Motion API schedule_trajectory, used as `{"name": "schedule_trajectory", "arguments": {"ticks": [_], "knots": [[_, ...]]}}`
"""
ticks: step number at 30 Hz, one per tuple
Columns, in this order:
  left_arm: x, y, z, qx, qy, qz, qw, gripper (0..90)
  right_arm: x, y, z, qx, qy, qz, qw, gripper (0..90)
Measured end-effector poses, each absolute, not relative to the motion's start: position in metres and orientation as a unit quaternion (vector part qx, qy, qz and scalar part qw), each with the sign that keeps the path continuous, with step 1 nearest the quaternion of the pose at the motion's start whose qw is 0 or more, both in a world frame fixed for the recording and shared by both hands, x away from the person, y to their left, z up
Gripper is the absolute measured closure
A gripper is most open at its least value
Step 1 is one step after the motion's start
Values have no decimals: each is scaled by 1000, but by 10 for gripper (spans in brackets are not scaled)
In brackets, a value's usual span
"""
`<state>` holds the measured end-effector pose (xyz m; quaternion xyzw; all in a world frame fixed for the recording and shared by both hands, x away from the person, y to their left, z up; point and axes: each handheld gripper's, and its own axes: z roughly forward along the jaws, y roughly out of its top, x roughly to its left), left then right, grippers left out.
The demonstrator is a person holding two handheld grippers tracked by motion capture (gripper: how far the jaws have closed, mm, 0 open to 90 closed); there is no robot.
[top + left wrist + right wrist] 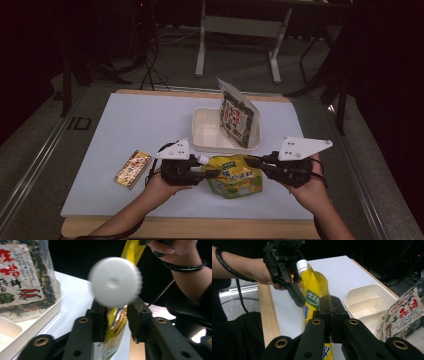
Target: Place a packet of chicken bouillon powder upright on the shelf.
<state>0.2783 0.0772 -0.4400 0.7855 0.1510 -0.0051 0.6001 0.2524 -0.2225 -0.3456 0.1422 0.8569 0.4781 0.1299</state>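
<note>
Already the yellow pouch (234,176) hangs lifted between 2 claws near the white tray (202,131) over the desk (125,125), right claw (250,160) clamped on its edge, left claw (212,172) pinching below the white cap (114,282), leaving its placement undone.

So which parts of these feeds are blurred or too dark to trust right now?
Left gripper view: the white cap is smeared and out of focus, background black. High view: dim beyond the table, everything soft. Right gripper view: the yellow pouch reads sharply, dark corners.
</note>
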Motion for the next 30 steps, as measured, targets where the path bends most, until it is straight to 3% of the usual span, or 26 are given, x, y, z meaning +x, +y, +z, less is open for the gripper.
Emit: {"name": "schedule_trajectory", "arguments": {"ticks": [4,6,13,17,20,30], "knots": [[279,77,-439,792,131,-9,596,855,252,-222,-346,142,857,477,131,900],[278,77,-438,796,125,-10,592,873,253,-223,-346,145,857,478,129,900],[275,79,-431,801,117,-9,587,889,254,-226,-347,145,850,492,120,880],[271,79,-427,802,107,-9,588,891,257,-230,-349,148,842,510,92,738],[269,80,-424,796,104,-10,596,891,257,-232,-354,151,844,506,87,711],[269,83,-414,787,95,-6,610,891,255,-240,-373,152,854,494,52,734]]}}
